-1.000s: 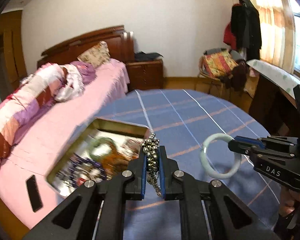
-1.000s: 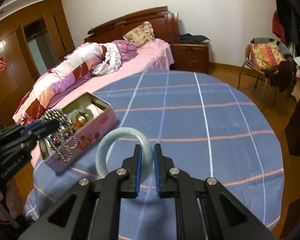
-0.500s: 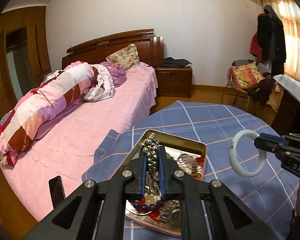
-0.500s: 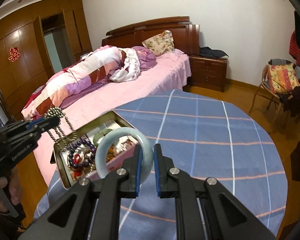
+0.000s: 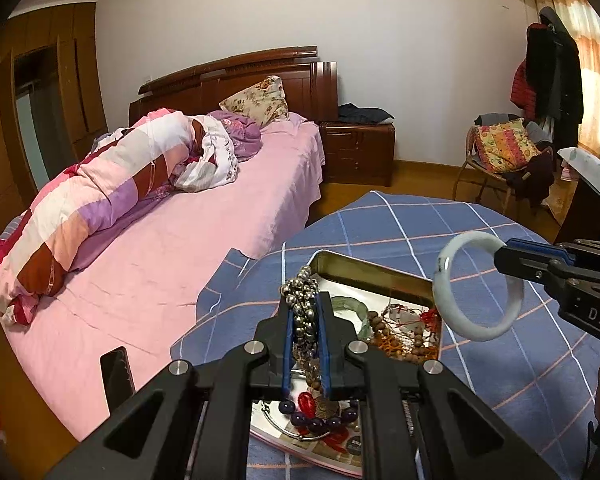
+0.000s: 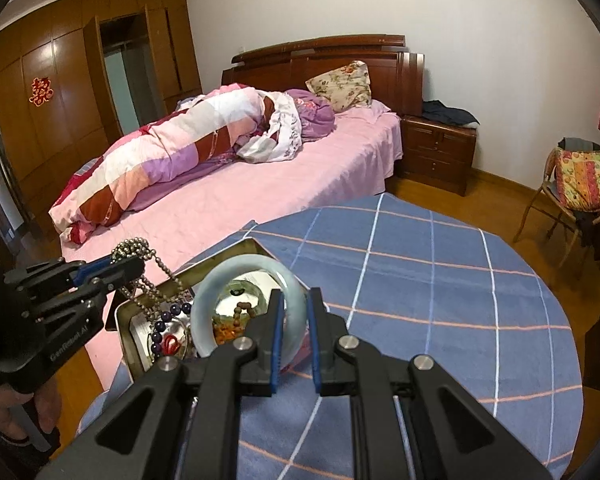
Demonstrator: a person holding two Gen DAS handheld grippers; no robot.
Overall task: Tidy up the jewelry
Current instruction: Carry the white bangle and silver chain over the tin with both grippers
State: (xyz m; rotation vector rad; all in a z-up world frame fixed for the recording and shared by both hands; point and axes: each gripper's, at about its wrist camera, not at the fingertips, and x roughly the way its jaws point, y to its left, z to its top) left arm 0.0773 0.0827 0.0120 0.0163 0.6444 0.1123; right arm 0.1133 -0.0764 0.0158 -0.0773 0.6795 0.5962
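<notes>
My left gripper [image 5: 305,308] is shut on a silver bead chain [image 5: 300,288] and holds it over the open metal tin [image 5: 374,276] on the blue checked tablecloth. The chain [image 6: 140,252] hangs from that gripper [image 6: 134,266] in the right wrist view. My right gripper [image 6: 294,300] is shut on a pale jade bangle [image 6: 216,304] and holds it upright above the tin's [image 6: 126,332] right side. The bangle [image 5: 478,332] and right gripper [image 5: 500,254] also show in the left wrist view. The tin holds purple beads [image 5: 320,422], wooden beads [image 5: 404,340] and a green bangle [image 5: 350,306].
The round table [image 6: 440,300] stands beside a pink bed [image 5: 172,264] with a rolled quilt. A black phone [image 5: 116,372] lies on the bed's edge. A nightstand [image 5: 358,152] and a chair [image 5: 500,160] with cushions stand behind.
Both grippers have moved left and back toward the tin, still holding the chain and the bangle. The tin now lies under and between them.
</notes>
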